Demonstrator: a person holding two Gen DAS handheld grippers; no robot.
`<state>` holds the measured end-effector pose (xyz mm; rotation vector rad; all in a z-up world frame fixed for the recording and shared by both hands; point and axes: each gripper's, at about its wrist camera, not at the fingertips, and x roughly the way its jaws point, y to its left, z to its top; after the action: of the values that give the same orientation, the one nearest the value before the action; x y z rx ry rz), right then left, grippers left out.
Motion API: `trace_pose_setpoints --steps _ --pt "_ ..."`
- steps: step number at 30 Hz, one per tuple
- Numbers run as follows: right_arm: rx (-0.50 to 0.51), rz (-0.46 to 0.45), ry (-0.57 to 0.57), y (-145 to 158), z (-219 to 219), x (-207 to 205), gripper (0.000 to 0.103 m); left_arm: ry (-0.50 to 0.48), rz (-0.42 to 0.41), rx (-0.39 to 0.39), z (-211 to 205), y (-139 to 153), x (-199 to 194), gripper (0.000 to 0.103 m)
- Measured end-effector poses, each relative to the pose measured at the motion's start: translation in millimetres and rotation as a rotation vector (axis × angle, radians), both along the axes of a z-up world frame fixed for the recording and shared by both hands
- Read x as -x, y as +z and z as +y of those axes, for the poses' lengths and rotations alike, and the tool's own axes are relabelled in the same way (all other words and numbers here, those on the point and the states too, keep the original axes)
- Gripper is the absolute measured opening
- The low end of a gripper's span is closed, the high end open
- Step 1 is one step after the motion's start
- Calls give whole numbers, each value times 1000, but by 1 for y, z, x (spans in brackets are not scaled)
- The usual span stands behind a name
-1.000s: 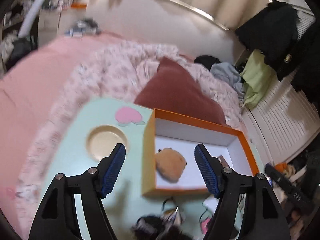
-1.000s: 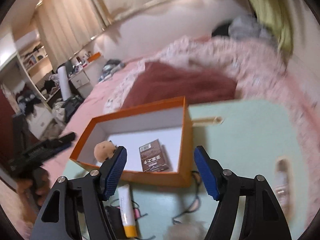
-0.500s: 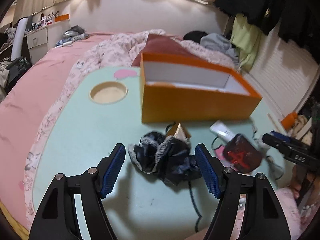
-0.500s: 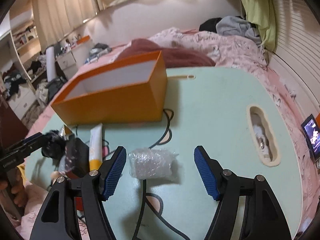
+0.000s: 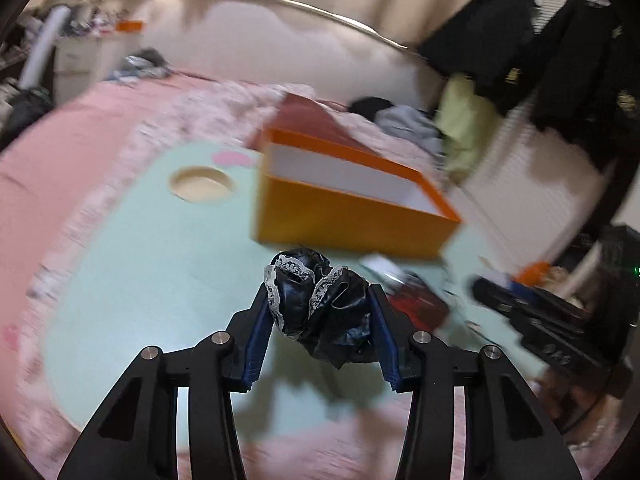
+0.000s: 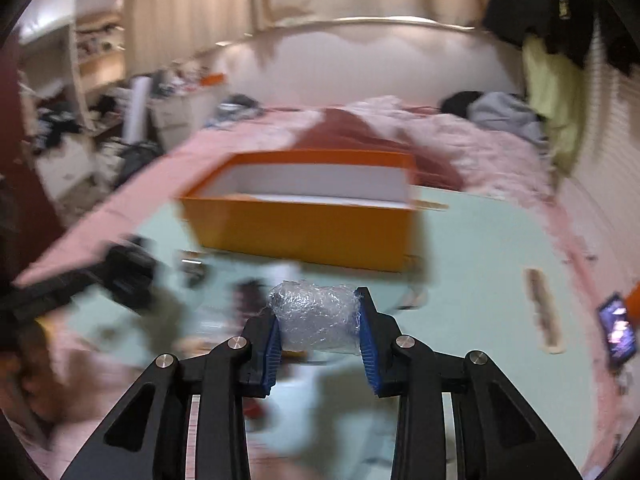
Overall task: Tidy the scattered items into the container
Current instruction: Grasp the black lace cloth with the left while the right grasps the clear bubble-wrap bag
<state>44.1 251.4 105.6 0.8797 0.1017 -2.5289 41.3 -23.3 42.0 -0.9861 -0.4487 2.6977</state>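
Note:
The orange box [image 5: 344, 216] with white inner walls stands on the mint-green table [image 5: 160, 264]. In the left wrist view, a crumpled black cloth with white lace trim [image 5: 324, 312] is between the blue pads of my left gripper [image 5: 319, 289]. The jaws are closing and the pads press on it. In the right wrist view, my right gripper [image 6: 316, 304] is closing its jaws on a clear bubble-wrap bundle [image 6: 316, 320], pads against both its ends. The box [image 6: 304, 232] lies just beyond it. What is inside the box is hidden.
A round recess [image 5: 200, 186] sits at the table's far left and a long slot [image 6: 540, 308] at its right. A red and black item [image 5: 420, 304] and cables lie in front of the box. A phone [image 6: 618, 330] lies right of the table. Pink bedding surrounds everything.
Both grippers dropped from over the box to the table's near side. Half a second ago the cloth and the bubble wrap lay between wide jaws; now the pads have closed on them.

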Motion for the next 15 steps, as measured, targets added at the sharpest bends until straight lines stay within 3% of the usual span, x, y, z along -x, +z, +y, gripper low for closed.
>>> trace_pose_setpoints --steps 3,15 --pt "-80 73 -12 -2 -14 -14 33 -5 0 90 18 -4 -4 47" --pt "-115 49 -7 -12 -19 -13 33 -12 -5 86 18 -7 -4 47"
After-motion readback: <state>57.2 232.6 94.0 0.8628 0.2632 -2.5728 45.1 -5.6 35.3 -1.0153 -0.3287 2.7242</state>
